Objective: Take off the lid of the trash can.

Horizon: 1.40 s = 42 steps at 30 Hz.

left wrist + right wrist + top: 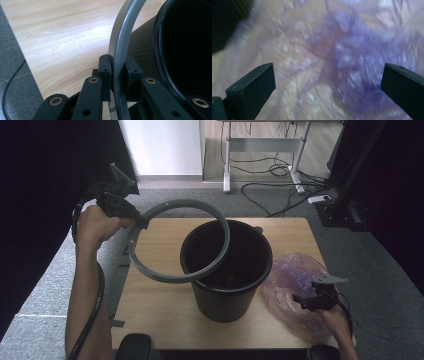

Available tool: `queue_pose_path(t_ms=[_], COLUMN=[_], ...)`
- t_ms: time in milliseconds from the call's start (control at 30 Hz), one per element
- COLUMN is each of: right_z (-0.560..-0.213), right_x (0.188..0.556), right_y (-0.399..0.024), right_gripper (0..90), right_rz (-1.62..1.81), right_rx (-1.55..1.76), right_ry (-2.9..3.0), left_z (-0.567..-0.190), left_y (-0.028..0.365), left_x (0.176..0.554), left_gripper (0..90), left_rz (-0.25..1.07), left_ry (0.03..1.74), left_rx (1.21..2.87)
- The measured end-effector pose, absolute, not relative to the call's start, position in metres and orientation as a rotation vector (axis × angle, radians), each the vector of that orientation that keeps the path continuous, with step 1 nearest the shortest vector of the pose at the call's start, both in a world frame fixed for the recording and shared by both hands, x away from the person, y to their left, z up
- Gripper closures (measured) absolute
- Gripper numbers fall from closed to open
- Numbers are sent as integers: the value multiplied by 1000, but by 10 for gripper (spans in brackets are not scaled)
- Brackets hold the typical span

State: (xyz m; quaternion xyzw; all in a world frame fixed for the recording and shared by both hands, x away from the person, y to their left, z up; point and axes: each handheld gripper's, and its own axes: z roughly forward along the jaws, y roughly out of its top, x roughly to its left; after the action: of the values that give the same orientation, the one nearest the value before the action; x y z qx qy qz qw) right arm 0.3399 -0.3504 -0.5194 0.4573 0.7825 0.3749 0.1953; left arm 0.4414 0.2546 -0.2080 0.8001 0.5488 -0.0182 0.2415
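Observation:
A black ribbed bin (227,290) stands upright on the wooden table (160,305). A grey ring (172,277) is lifted and tilted, its right side overlapping the bin's mouth. My left gripper (142,222) is shut on the ring's left edge; in the left gripper view the jaws clamp the grey ring (120,62) beside the bin (175,50). A crumpled purple plastic bag (292,282) lies to the right of the bin. My right gripper (302,301) hovers open over the bag (342,62), jaws wide apart with nothing between them.
Grey carpet surrounds the table. A white desk frame (262,150) and loose cables (280,170) lie beyond the far edge. Black curtains hang at both sides. A dark chair back (132,346) sits at the near edge.

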Motion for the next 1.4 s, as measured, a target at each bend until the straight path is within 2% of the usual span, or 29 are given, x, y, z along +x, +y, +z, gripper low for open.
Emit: queue_pose_path(t_ms=[400, 1400], right_z=[-556, -558], right_x=[337, 335], right_y=[-357, -358], right_gripper=[0, 0], right_rz=[915, 933], right_rx=[1336, 1338], right_ry=[2225, 2202], left_z=[-212, -237], left_y=[290, 378], left_x=[432, 406], left_gripper=[784, 783], left_rz=[-24, 39], left_ry=[1570, 1752], left_rx=[2133, 1986])
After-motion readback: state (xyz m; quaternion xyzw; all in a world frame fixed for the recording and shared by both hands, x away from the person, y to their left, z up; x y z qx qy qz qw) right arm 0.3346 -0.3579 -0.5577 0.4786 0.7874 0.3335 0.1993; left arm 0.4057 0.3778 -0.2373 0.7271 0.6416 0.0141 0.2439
